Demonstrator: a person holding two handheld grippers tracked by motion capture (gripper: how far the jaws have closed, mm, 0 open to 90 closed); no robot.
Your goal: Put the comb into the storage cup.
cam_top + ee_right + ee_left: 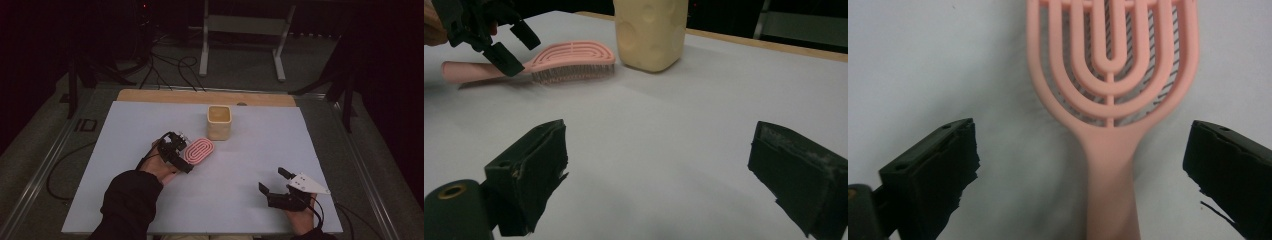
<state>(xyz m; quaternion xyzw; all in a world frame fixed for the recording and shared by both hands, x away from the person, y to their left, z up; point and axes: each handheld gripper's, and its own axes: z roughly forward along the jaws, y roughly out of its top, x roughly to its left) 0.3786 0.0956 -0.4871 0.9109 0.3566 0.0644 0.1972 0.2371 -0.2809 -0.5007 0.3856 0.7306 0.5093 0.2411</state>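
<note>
A pink hairbrush lies bristles down on the white table top, its handle pointing toward the person's left hand. My left gripper hovers over that handle, open. In the left gripper view the brush runs up the middle, and the left gripper has a jaw well clear on each side of the handle. My right gripper rests open near the front right of the table, holding nothing. The right gripper view looks past the right gripper to the brush and the left gripper.
A cream square cup stands upright just behind the brush head, also seen close by as the cup. A wooden strip edges the table's far side. Cables and a metal stand sit on the floor beyond.
</note>
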